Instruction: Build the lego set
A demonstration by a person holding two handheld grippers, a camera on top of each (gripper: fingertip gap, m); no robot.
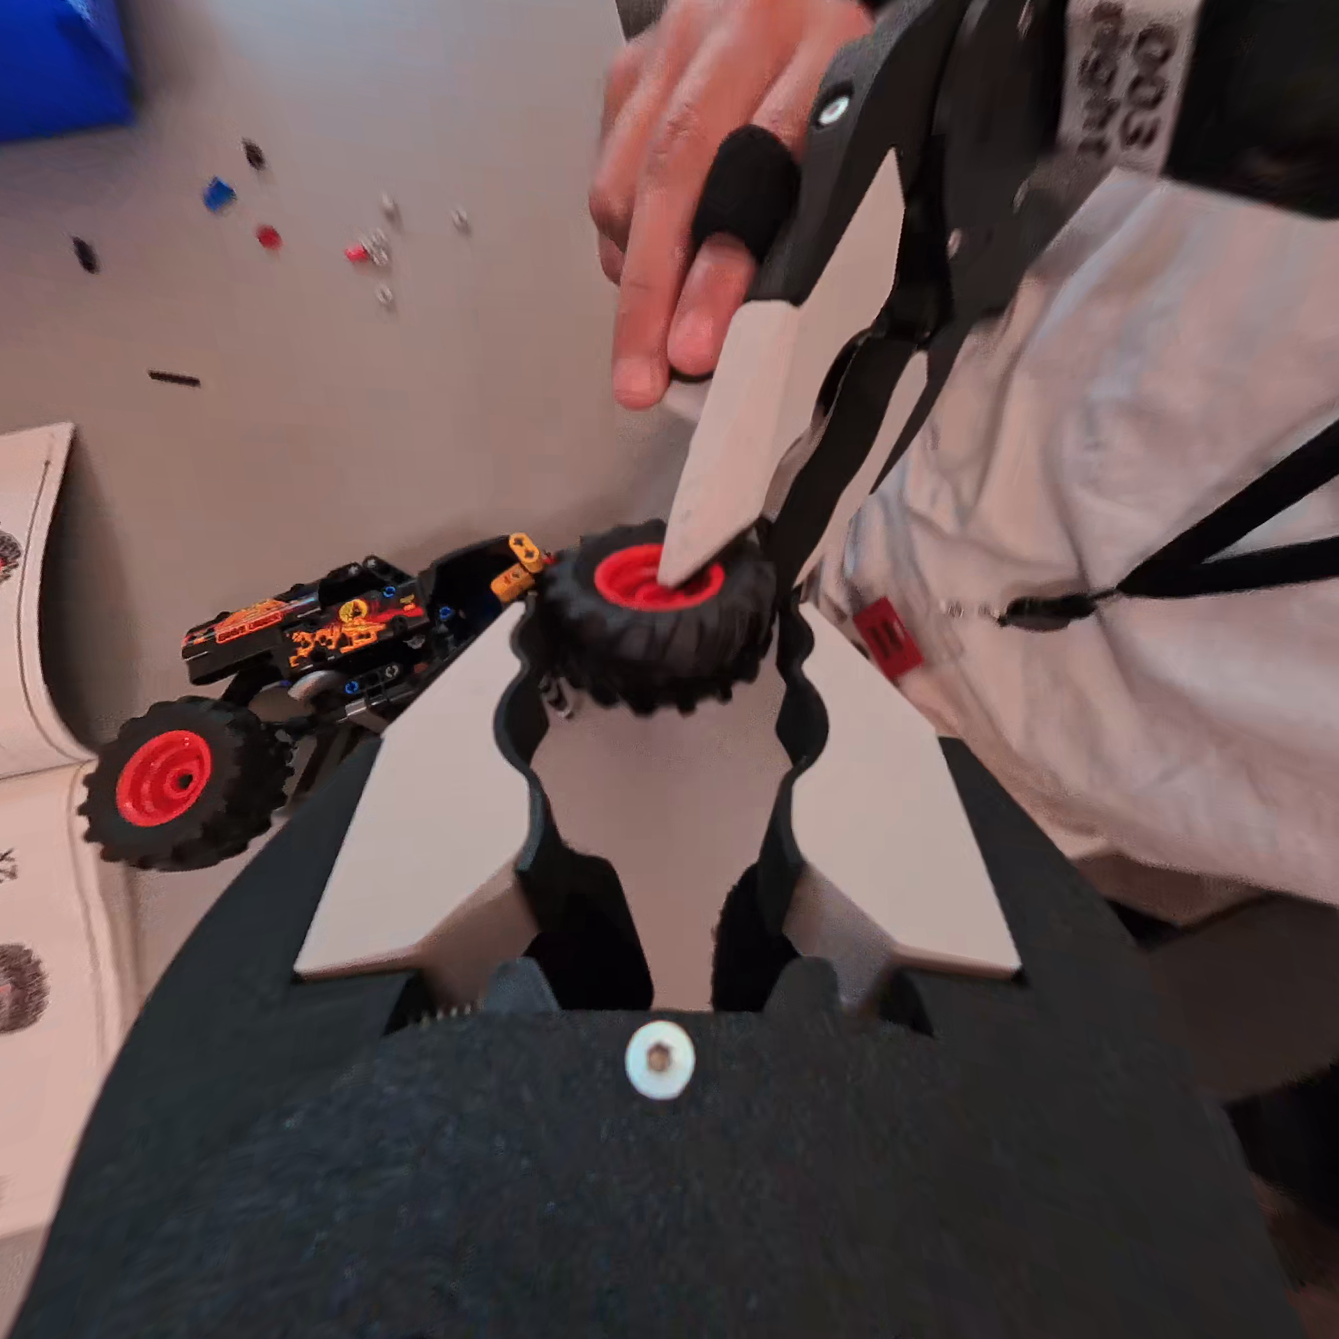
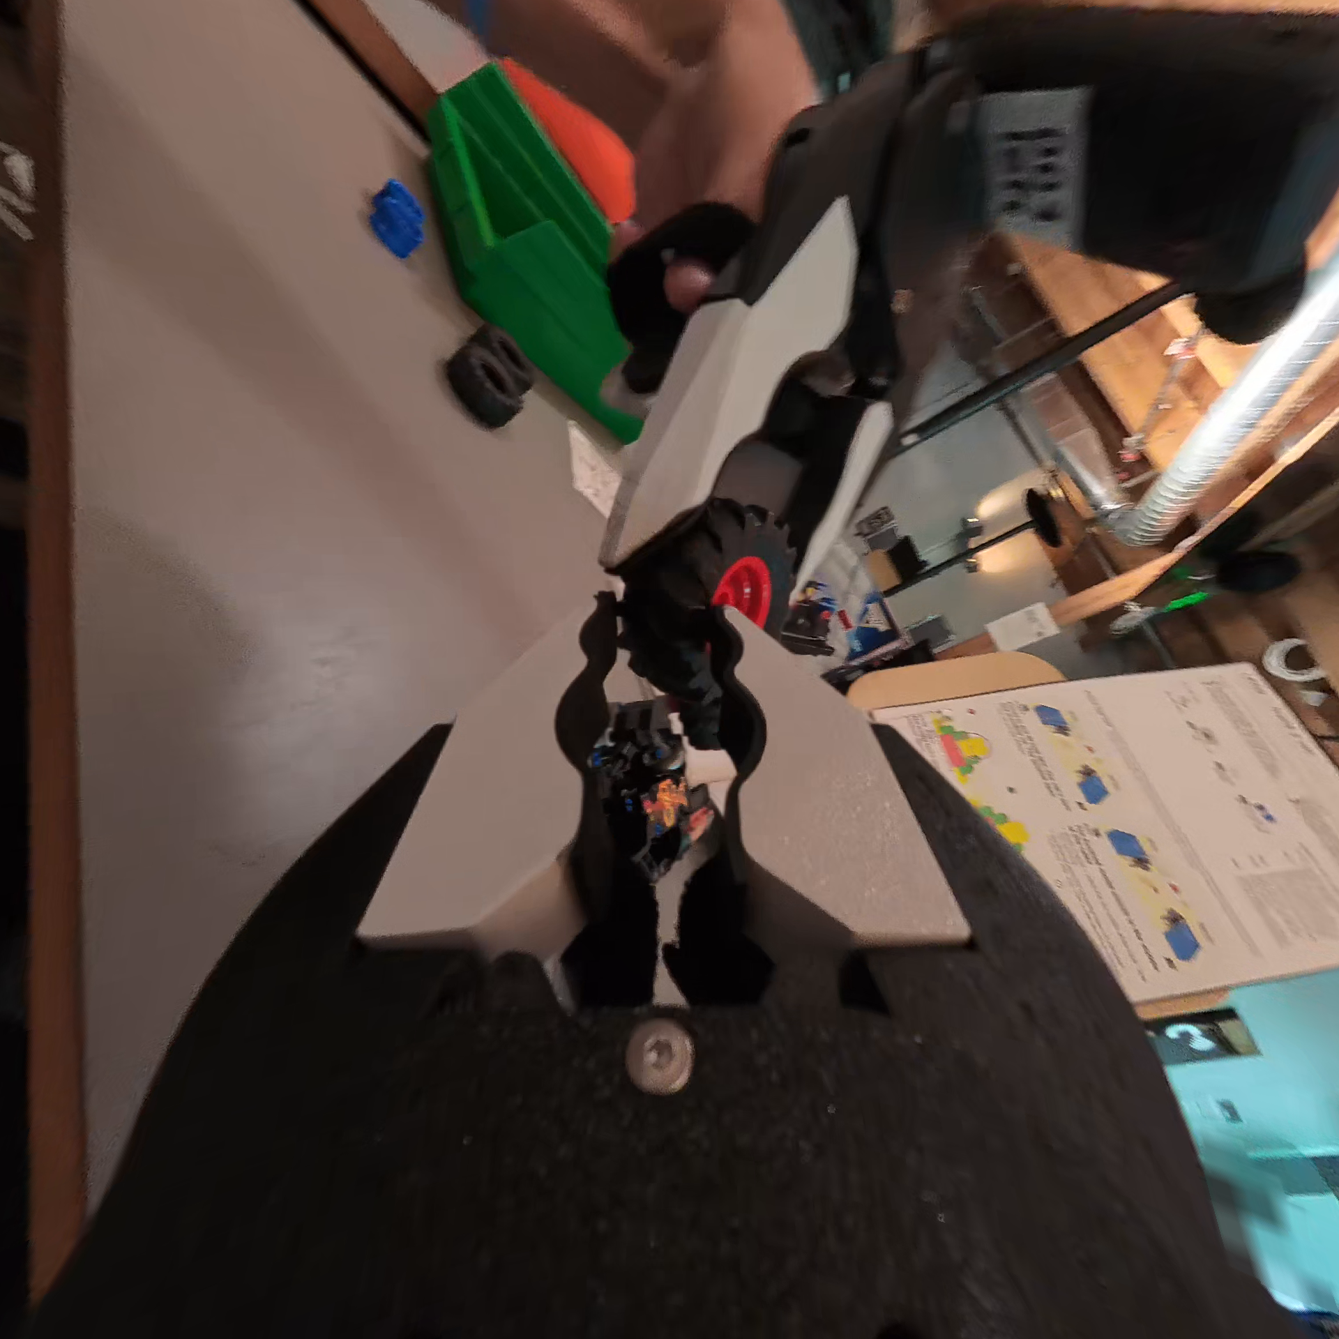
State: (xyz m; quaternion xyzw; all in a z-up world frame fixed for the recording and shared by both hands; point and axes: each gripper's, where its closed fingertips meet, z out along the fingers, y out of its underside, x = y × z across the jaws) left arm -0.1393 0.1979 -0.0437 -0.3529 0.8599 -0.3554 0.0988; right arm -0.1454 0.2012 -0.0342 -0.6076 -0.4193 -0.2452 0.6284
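A black lego truck (image 1: 311,630) with orange flame stickers lies tilted on the white table (image 1: 326,435), one red-hubbed wheel (image 1: 181,782) at its lower left. A second black tyre with a red hub (image 1: 652,616) sits at the truck's other end, beside yellow connectors (image 1: 518,569). My left gripper (image 1: 656,630) holds this tyre between its tips. My right gripper (image 1: 724,572) comes down from above, one finger on the hub, the other behind the tyre. In the right wrist view my right gripper (image 2: 666,619) pinches the tyre (image 2: 674,652), with the truck (image 2: 659,797) beyond.
Small loose parts (image 1: 362,250) and a blue box (image 1: 58,65) lie far left, an open booklet (image 1: 36,652) at the left edge. A green and orange bin (image 2: 522,239), spare tyres (image 2: 489,380), a blue piece (image 2: 395,217) and an instruction sheet (image 2: 1123,819) surround the work. The grippers are tip to tip, or close to it. The red-hubbed wheel (image 1: 181,782) sits 15 cm or so from the ends of my left fingers.
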